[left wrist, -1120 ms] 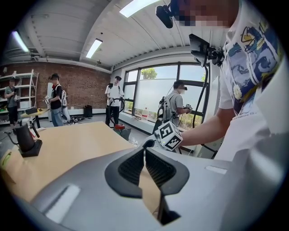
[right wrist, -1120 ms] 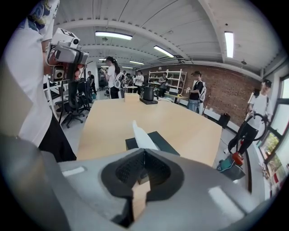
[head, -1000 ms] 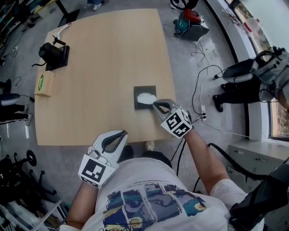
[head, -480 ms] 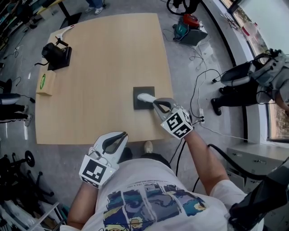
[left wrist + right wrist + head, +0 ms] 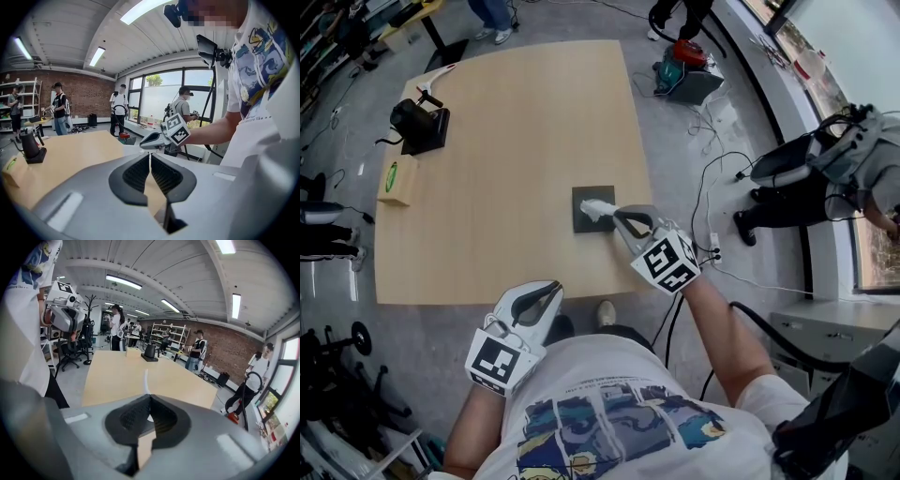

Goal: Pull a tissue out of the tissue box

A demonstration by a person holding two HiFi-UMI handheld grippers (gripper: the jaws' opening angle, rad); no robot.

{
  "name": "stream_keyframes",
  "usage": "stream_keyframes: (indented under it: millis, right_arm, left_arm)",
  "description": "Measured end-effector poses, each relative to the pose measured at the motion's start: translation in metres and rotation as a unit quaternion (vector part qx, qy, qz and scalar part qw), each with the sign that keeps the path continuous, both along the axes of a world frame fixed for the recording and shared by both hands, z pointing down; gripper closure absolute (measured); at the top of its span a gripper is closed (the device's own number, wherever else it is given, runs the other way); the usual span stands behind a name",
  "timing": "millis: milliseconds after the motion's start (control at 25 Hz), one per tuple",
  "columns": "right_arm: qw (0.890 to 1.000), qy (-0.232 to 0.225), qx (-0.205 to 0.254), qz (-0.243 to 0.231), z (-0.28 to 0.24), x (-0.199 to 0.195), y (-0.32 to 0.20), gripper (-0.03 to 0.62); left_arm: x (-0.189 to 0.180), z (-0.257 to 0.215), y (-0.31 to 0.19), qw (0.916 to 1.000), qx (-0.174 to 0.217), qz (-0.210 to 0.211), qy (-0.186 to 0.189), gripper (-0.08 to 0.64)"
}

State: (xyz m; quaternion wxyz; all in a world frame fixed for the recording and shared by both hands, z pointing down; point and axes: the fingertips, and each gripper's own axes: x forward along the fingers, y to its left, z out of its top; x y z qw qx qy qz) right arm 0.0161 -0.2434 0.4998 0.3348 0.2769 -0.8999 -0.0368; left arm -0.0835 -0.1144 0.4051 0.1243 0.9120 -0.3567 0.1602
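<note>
A dark grey tissue box [image 5: 587,214] lies flat on the wooden table [image 5: 506,141] near its front right edge. A white tissue [image 5: 599,207] stands up out of the box's slot. My right gripper [image 5: 618,217] is shut on the tissue's top, just above the box. In the right gripper view the tissue [image 5: 145,379] shows as a thin white strip rising from the shut right gripper [image 5: 150,398]. My left gripper [image 5: 549,292] is shut and holds nothing, off the table's front edge, well left of the box. The left gripper [image 5: 150,157] looks toward the right gripper [image 5: 149,140].
A black device on a stand [image 5: 419,123] and a small cardboard box with a green label [image 5: 393,177] sit at the table's far left. Cables and a red and teal machine [image 5: 686,64] lie on the floor to the right. Several people stand around the room.
My right gripper has risen with the tissue, which went from a flat white patch on the box to a drawn-up strip. The left gripper has stayed shut and nearly still.
</note>
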Motion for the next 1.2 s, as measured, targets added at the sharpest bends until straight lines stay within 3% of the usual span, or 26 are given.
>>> stream_keyframes:
  millis: [360, 920, 1200]
  right_arm:
    - [0.999, -0.022, 0.03, -0.012, -0.041, -0.008, 0.016, 0.589]
    - [0.996, -0.062, 0.049, -0.03, -0.094, 0.028, 0.075, 0.589]
    - [0.996, -0.061, 0.052, -0.034, -0.1, 0.032, 0.095, 0.589]
  left_arm:
    - [0.004, 0.007, 0.011, 1.0, 0.003, -0.003, 0.0, 0.546]
    - [0.043, 0.003, 0.037, 0.9996, 0.01, -0.025, -0.009, 0.546]
    - [0.039, 0.005, 0.052, 0.9994, 0.005, -0.033, -0.01, 0.546]
